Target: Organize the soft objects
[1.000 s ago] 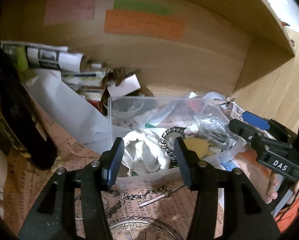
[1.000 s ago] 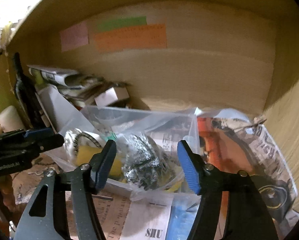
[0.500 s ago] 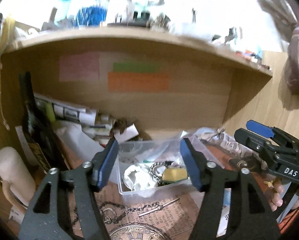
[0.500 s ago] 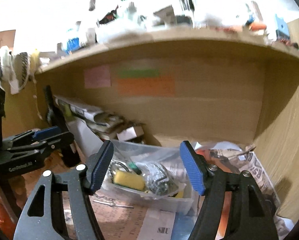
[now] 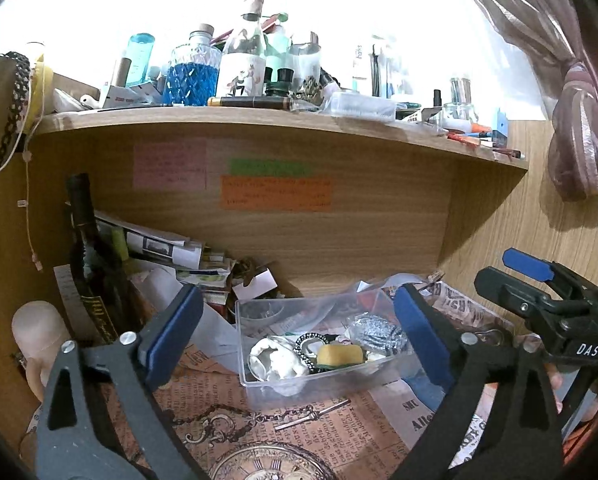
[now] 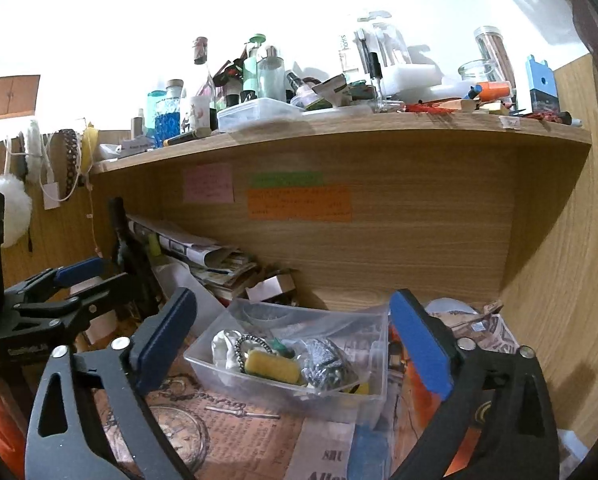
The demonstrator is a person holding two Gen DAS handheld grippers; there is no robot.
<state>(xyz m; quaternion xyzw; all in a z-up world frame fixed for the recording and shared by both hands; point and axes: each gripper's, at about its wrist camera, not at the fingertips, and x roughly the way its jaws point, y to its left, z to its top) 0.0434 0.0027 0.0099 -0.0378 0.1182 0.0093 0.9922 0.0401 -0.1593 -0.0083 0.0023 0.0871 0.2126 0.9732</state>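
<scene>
Holding both tongs spread wide, you grip nothing: your left gripper (image 5: 295, 332) stands released with its blue pads (image 5: 171, 332) far apart and touching no object, and your right gripper (image 6: 293, 340) is just as open, empty between its blue-faced fingers (image 6: 417, 344). Nearest you lies the printed paper (image 5: 219, 396) with its pocket-watch picture, under both tools. Just beyond it sits the clear plastic bin (image 5: 323, 380), framed between each pair of fingers but apart from them. Inside it, from your left view, the white soft cloth (image 5: 277, 360) lies at the left end, the yellow sponge (image 5: 339, 354) in the middle touching a dark beaded ring (image 5: 305, 344), and a crinkled silver bag (image 5: 375, 330) to the right. From your right view the sponge (image 6: 273, 364) sits near the front wall of the bin (image 6: 291, 400) with the silver bag (image 6: 325, 360) beside it. Your other tool shows at each view's edge, the right one (image 5: 539, 300) beside the bin and the left one (image 6: 59, 296) off to its side. Farther back, a dark bottle (image 5: 89, 264) stands at the left and rolled papers (image 5: 155, 244) pile against the wooden back panel (image 5: 339, 232), which bears sticky notes (image 5: 275, 192) whose writing is too blurred to read. The shelf (image 5: 259, 118) above carries bottles, washed out by glare. What lies beneath the cloth and bag is hard to make out
</scene>
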